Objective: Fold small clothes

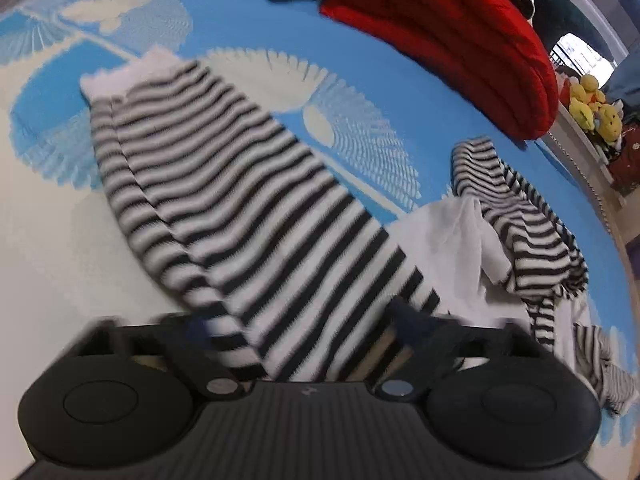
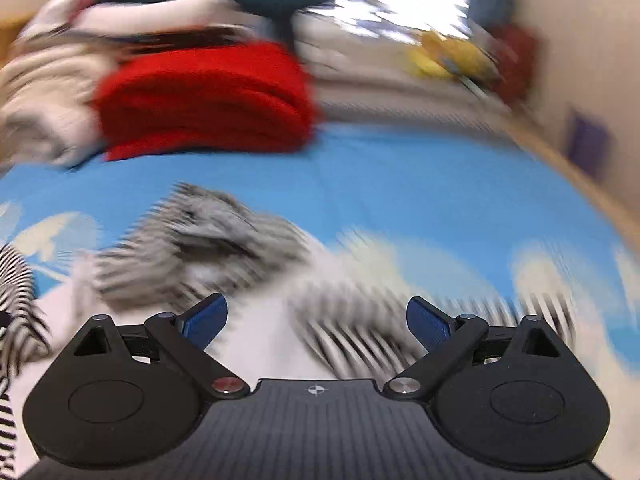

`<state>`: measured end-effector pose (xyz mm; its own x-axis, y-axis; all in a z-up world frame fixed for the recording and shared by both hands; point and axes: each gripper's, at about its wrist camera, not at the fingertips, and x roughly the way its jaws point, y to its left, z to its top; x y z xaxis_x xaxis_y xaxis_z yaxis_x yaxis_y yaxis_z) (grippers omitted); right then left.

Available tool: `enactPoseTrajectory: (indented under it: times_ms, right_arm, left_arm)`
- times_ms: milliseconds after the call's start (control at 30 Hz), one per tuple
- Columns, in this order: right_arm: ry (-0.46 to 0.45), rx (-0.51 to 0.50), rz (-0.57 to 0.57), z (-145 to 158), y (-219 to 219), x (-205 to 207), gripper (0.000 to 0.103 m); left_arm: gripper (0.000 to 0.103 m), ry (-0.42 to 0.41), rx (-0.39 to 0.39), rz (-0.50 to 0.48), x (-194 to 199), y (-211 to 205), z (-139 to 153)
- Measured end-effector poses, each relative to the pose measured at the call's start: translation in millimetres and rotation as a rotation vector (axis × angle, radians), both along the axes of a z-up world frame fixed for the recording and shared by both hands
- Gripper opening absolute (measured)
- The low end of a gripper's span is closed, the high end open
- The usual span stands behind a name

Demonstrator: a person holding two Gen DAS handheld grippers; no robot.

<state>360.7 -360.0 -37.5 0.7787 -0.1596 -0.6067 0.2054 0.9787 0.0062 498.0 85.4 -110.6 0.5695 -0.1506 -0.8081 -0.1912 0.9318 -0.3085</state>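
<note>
A black-and-white striped garment lies on a blue and white patterned bedspread (image 1: 248,20). One long striped part (image 1: 224,200) stretches away from my left gripper (image 1: 304,328); the cloth lies between and over its spread blue fingertips (image 1: 408,316), so the gripper looks open. The crumpled rest of the garment (image 1: 520,232), with white lining, lies to the right. In the blurred right wrist view my right gripper (image 2: 316,320) is open and empty just above the crumpled striped cloth (image 2: 208,248).
A folded red blanket (image 1: 448,36) lies at the far side of the bed, also in the right wrist view (image 2: 208,100). Pale bedding (image 2: 44,96) is piled beside it. Yellow plush toys (image 1: 592,108) sit beyond the bed's right edge.
</note>
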Motion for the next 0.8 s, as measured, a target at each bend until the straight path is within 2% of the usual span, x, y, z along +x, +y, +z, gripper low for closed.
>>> enactPoseTrajectory:
  times_ms: [33, 67, 133, 200, 267, 300, 333, 367, 400, 433, 500, 567, 600, 700, 733, 767, 800]
  right_arm:
    - [0.012, 0.050, -0.073, -14.2, -19.2, -14.6, 0.096]
    - [0.021, 0.097, -0.140, -25.0, -38.8, -23.5, 0.095]
    - [0.022, 0.210, -0.298, -49.9, -73.8, -40.3, 0.094]
    - [0.038, 0.376, -0.430, -75.5, -105.5, -47.7, 0.089]
    - [0.082, 0.535, -0.413, -94.1, -121.6, -40.3, 0.086]
    - [0.058, 0.560, -0.376, -98.1, -122.7, -38.0, 0.086]
    - [0.028, 0.541, -0.325, -98.0, -118.2, -35.9, 0.085]
    - [0.021, 0.529, -0.280, -99.9, -113.1, -30.9, 0.072]
    - [0.027, 0.530, -0.226, -103.0, -107.3, -25.1, 0.055]
    - [0.051, 0.520, -0.191, -104.1, -104.4, -15.5, 0.004]
    - [0.078, 0.389, -0.153, -95.3, -92.4, -3.2, 0.005]
    - [0.030, 0.219, -0.155, -70.0, -90.5, 6.1, 0.005]
    - [0.007, 0.167, -0.203, -58.6, -99.2, 11.7, 0.005]
    - [-0.044, 0.102, -0.384, -30.4, -132.1, 31.8, 0.005]
    - [-0.061, 0.098, -0.412, -28.9, -138.3, 36.7, 0.005]
    - [-0.077, 0.076, -0.424, -30.1, -138.5, 40.5, 0.007]
    - [-0.068, 0.029, -0.416, -35.0, -133.1, 44.4, 0.013]
  left_arm:
    - [0.041, -0.006, 0.025, 0.001, 1.7, -1.1, 2.2]
    - [0.022, -0.016, 0.051, -0.001, 3.0, -1.9, 4.4]
    - [0.015, -0.035, 0.100, 0.002, 5.8, -2.1, 8.7]
    - [0.013, -0.045, 0.168, 0.037, 11.5, 1.7, 12.9]
    - [0.012, -0.064, 0.191, 0.092, 18.1, 10.0, 17.6]
    - [0.012, -0.078, 0.199, 0.123, 22.5, 16.9, 19.5]
    - [0.012, -0.088, 0.208, 0.143, 26.2, 21.6, 20.5]
    - [0.012, -0.100, 0.216, 0.161, 30.2, 25.9, 20.5]
    - [0.012, -0.109, 0.227, 0.178, 32.8, 31.1, 19.9]
    - [0.011, -0.115, 0.243, 0.192, 35.1, 35.8, 19.0]
    - [0.011, -0.125, 0.261, 0.208, 39.7, 44.6, 17.6]
    - [0.011, -0.125, 0.262, 0.224, 42.7, 57.3, 14.9]
    - [0.011, -0.122, 0.262, 0.239, 44.4, 63.3, 12.5]
    - [0.011, -0.113, 0.241, 0.265, 47.1, 77.8, 5.3]
    - [0.013, -0.113, 0.229, 0.269, 47.6, 81.0, 4.7]
    - [0.019, -0.113, 0.225, 0.276, 47.1, 82.7, 3.2]
    - [0.023, -0.105, 0.226, 0.278, 47.5, 83.5, 1.6]
